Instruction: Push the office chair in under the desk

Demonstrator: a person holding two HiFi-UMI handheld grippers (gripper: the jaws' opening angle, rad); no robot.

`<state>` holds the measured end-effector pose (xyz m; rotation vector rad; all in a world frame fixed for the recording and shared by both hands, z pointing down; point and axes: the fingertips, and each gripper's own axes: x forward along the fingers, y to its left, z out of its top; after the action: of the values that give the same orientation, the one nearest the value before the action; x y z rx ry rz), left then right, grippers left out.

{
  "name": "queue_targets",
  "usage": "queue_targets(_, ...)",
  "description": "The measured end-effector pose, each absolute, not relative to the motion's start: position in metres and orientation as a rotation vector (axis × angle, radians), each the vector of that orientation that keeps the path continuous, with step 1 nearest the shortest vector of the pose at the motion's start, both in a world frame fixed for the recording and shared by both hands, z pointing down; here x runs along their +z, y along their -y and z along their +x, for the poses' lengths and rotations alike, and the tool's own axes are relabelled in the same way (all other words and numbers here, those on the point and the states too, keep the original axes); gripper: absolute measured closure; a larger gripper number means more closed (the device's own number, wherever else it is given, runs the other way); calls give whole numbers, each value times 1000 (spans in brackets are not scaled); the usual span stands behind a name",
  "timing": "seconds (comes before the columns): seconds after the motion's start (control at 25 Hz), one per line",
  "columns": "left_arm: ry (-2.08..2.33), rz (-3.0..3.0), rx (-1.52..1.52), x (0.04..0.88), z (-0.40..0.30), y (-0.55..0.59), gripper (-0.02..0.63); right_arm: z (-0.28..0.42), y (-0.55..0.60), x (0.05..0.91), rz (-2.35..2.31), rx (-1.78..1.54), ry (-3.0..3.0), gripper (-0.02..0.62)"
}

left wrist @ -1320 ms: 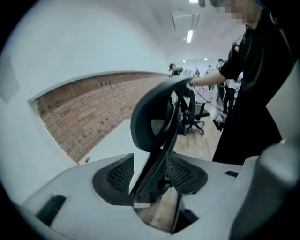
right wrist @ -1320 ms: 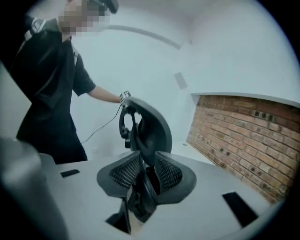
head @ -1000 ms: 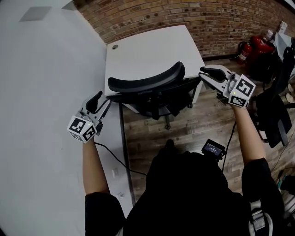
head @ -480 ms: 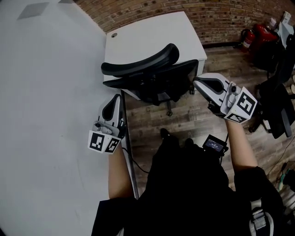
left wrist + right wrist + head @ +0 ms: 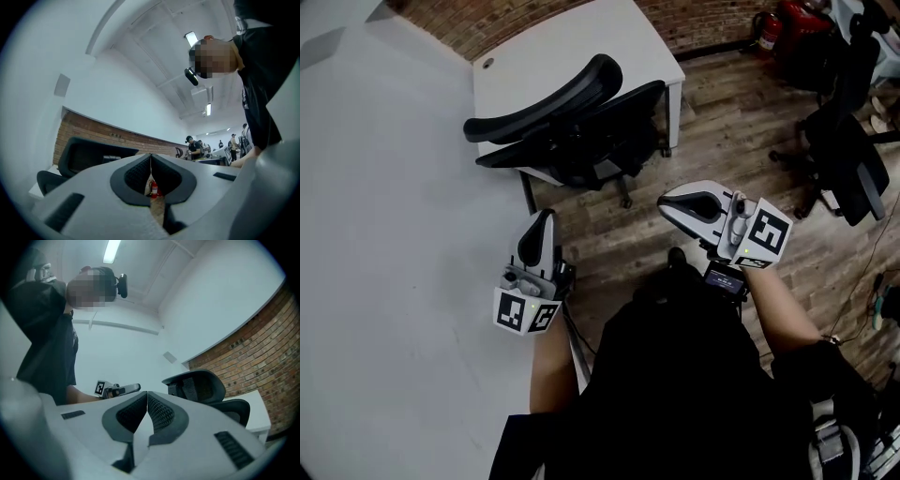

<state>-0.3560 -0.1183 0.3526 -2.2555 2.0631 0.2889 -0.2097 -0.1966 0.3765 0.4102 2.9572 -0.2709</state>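
Left gripper view has my left gripper (image 5: 150, 158) fully closed, its two dark pads meeting along one thin line with nothing between them. My right gripper (image 5: 147, 395) is the same, pads together and nothing caught. Neither tool touches anything.

From the head view, both hang in the air close to my body with their tips pointing forward. The office chair (image 5: 572, 141) stands well ahead of them, apart from both and roughly between their two lines.

The chair is black, with a curved headrest above a mesh back. It sits tucked in against the front edge of the white desk (image 5: 581, 42), and one castor of its base shows on the wooden floor (image 5: 722, 122). The desk stands against a brick wall (image 5: 506, 14).
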Motion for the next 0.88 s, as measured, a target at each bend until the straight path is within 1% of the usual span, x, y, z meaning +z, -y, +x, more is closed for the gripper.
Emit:
queue_targets(0.2,-2024,-2385,306,375,-330,81,589,-200,148,376,285,-216,-3009,589)
queue_targets(0.6,-1961,-2475,328,394,-291,-61,590,-179,-2,384,192,-173,-3073,589)
queue_targets(0.72,-2052,-2440,291,406,-288,-83,590,-169,-29,386,181,-189,-3099,589)
queue_targets(0.88,-2033,-2456,263,409,-271,-98,591,-159,-46,380,182,-138,-3121,589)
